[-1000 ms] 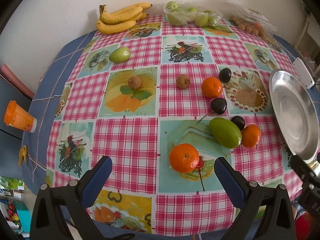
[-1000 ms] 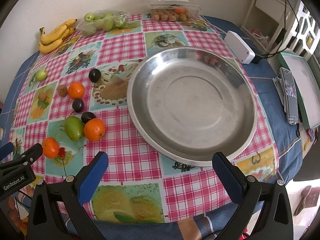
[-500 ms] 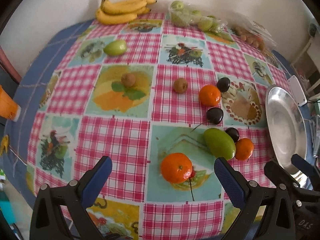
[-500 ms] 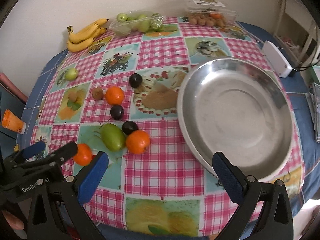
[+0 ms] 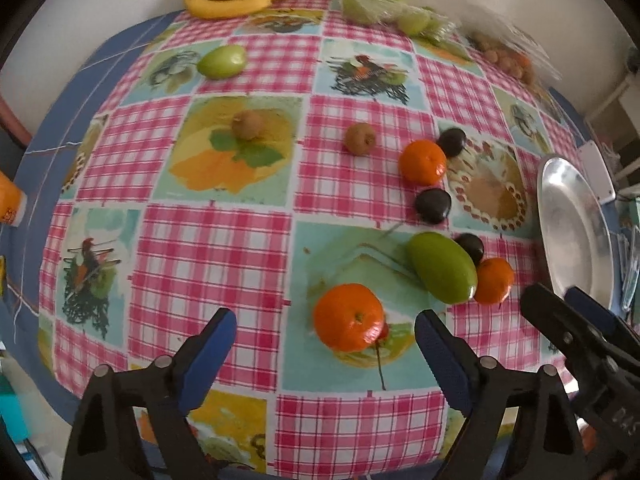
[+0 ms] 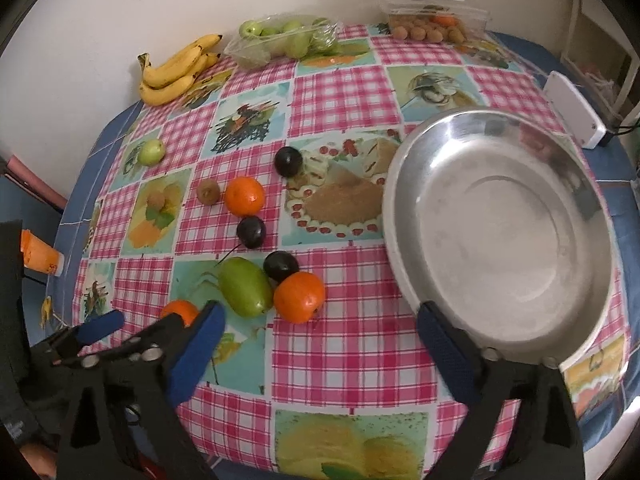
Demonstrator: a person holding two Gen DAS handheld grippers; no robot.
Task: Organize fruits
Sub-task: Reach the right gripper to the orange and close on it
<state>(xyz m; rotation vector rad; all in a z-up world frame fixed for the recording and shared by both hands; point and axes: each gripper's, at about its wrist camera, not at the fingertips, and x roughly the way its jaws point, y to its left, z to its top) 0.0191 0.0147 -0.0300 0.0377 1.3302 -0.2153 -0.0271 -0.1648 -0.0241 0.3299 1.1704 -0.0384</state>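
Observation:
Loose fruit lies on the checked tablecloth: three oranges, three dark plums, a big green fruit [image 5: 442, 268], two brown kiwis and a small green apple [image 5: 222, 62]. My left gripper [image 5: 325, 322] hovers over the nearest orange [image 5: 348, 318]. Its jaws are closing, the orange shows between the blue pads, and neither pad touches it. My right gripper [image 6: 319, 314] hangs just short of another orange [image 6: 299, 296] beside the green fruit [image 6: 245, 286]. Its jaws are closing too, on nothing. The steel dish [image 6: 500, 236] to the right holds nothing.
Bananas [image 6: 176, 70], a bag of green apples [image 6: 284, 38] and a clear box of small brown fruit [image 6: 432, 26] line the wall. A white device [image 6: 574, 116] lies past the dish. An orange bottle [image 6: 40, 254] stands off the table's left edge.
Both pairs of jaws have narrowed a little. The left gripper has sunk closer to the near orange. The right gripper has swung left from the dish toward the fruit and come up beside the left.

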